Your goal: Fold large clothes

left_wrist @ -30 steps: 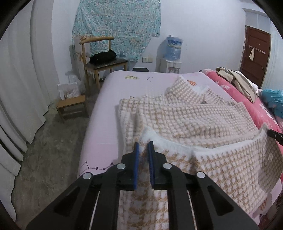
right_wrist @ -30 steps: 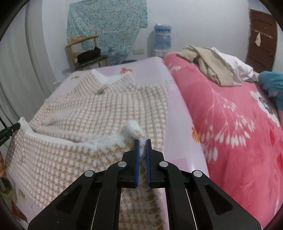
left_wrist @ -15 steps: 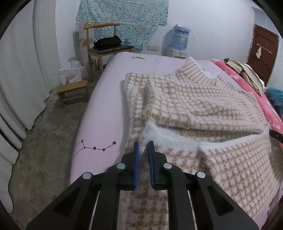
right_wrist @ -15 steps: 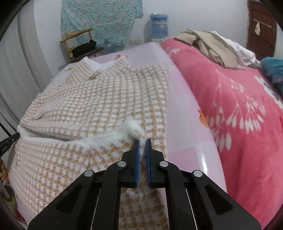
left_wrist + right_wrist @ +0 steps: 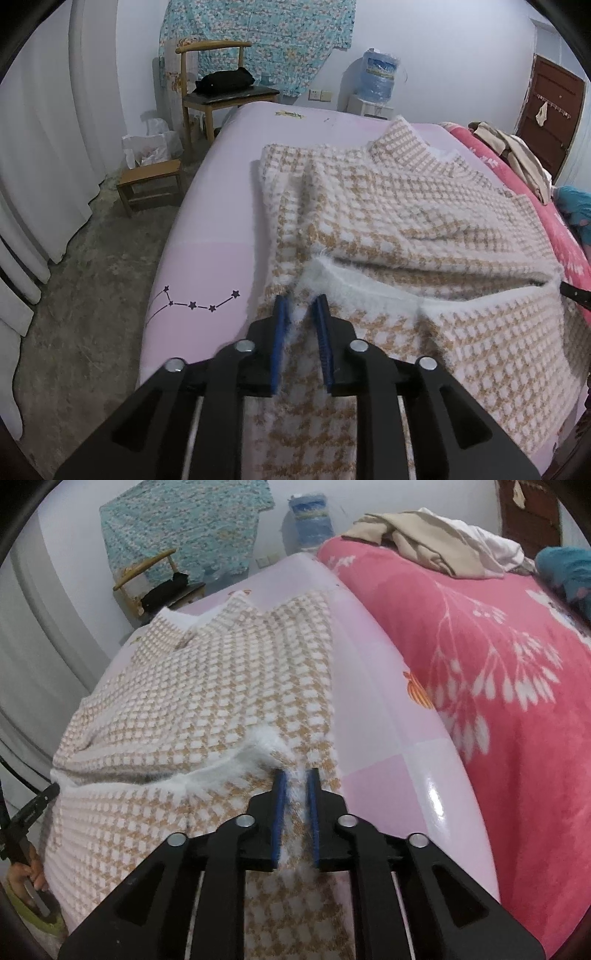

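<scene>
The sweater (image 5: 424,229), a fuzzy tan-and-white check knit, lies spread on the pink bed (image 5: 207,258), its collar at the far end and its near hem doubled back over the body so a white fluffy edge runs across the near part.

The left gripper (image 5: 301,306) sits at the left corner of that folded-over edge. Its blue fingers (image 5: 282,314) have just been opening: a second ago they were clenched on the white hem, and now a clear gap shows between them with the knit lying loose in it, released. The folded layer has come down from its raised, draped position and rests flat on the layer beneath.

The right gripper (image 5: 294,781) is at the right corner of the same edge, near the sweater's right side and just beside the bare pink bed (image 5: 388,738). Its fingers (image 5: 279,786) have likewise just been opening; white fluff stands between them but the pads no longer press it. The tuft that stood up ahead of them earlier now lies lower on the sweater (image 5: 207,701).

To the right lies a red blanket (image 5: 498,672) with white leaf prints.
</scene>
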A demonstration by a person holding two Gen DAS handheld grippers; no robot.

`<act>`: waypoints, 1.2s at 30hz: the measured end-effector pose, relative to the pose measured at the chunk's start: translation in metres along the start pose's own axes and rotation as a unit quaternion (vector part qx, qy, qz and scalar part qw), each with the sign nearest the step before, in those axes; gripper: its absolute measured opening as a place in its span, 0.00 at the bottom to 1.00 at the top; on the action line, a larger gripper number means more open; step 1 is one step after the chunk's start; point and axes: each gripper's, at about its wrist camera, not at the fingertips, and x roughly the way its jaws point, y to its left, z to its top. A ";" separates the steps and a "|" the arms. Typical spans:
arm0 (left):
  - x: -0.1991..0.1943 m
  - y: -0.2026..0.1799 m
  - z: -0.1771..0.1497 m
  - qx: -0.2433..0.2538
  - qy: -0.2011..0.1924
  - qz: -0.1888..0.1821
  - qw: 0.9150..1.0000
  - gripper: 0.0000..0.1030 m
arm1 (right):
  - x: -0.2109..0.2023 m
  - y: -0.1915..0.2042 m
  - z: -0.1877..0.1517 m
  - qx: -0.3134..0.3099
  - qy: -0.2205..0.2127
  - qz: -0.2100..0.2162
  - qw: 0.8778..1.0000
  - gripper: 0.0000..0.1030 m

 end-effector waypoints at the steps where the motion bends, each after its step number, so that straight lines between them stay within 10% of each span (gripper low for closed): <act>1: -0.005 0.003 0.001 -0.006 -0.005 0.002 1.000 0.30 | -0.004 0.002 0.000 -0.002 -0.002 -0.005 1.000 0.27; 3: -0.017 0.008 0.002 -0.017 -0.026 -0.001 1.000 0.36 | -0.017 0.005 0.000 -0.011 -0.021 -0.025 0.999 0.52; 7: -0.050 0.008 0.007 -0.021 -0.075 -0.009 0.997 0.38 | -0.049 0.023 -0.002 -0.041 -0.057 -0.002 0.998 0.52; 11: -0.059 -0.030 0.005 0.014 -0.063 -0.100 0.993 0.38 | -0.053 0.067 -0.011 -0.094 -0.042 0.076 0.992 0.52; 15: -0.033 -0.086 -0.014 0.068 0.012 -0.147 0.987 0.38 | -0.024 0.113 -0.025 -0.139 0.007 0.119 0.983 0.37; 21: -0.002 -0.114 -0.033 0.105 0.017 -0.105 0.989 0.38 | 0.018 0.135 -0.036 -0.155 0.040 0.116 0.980 0.26; 26: -0.018 -0.111 -0.028 0.111 0.012 -0.102 0.989 0.38 | 0.003 0.128 -0.033 -0.140 0.041 0.110 0.983 0.21; 33: -0.078 -0.111 -0.059 0.158 -0.002 -0.216 0.963 0.38 | -0.063 0.125 -0.060 -0.161 0.013 0.131 0.978 0.21; 36: -0.061 -0.121 -0.084 0.177 0.039 -0.184 0.966 0.39 | -0.057 0.131 -0.085 -0.185 0.043 0.112 0.975 0.20</act>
